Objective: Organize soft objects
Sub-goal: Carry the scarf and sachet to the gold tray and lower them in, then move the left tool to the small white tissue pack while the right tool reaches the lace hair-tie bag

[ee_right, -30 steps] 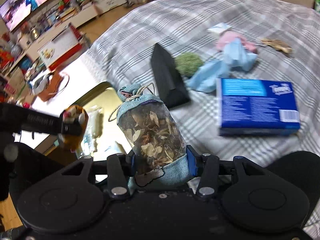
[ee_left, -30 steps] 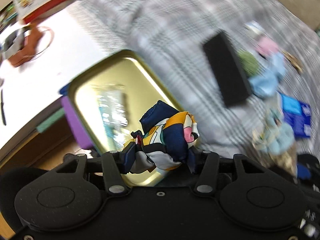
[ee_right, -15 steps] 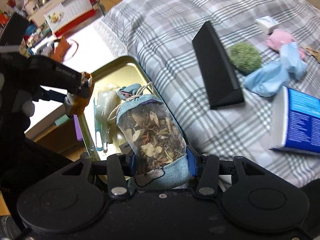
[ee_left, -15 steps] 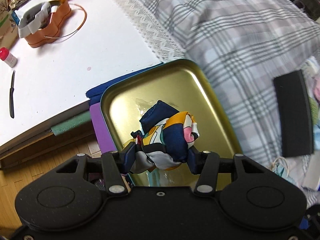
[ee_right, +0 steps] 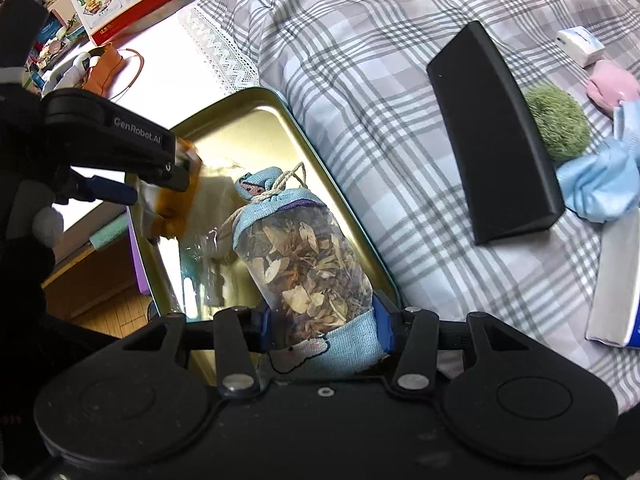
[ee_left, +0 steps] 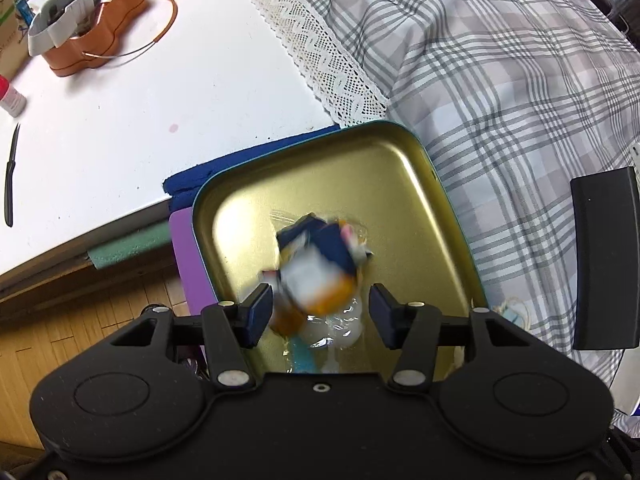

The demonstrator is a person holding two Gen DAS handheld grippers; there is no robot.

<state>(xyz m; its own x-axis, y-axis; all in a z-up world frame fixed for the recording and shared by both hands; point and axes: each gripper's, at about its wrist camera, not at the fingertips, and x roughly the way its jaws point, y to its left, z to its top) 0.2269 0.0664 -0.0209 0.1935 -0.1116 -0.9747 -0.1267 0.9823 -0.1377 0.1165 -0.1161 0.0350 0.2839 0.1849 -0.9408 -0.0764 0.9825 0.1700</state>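
Left gripper [ee_left: 318, 312] poised above the gold tin tray [ee_left: 404, 148], jaws opening to drop the blurred patterned scarf bundle [ee_left: 320, 264] inside; right gripper [ee_right: 320, 332] clamped on the dried-leaf sachet [ee_right: 308, 264], held over the same tray for sorting.

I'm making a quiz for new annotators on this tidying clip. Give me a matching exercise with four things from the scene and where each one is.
Things:
1. patterned scarf
2. sachet of dried leaves
3. black case
4. gold tray

Places:
a. lying on the plaid bedcover
b. clamped in the right gripper
c. at the bed's edge, beside the white table
d. blurred, between the opening jaws of the left gripper, over the tray

Pairs: 1-d, 2-b, 3-a, 4-c
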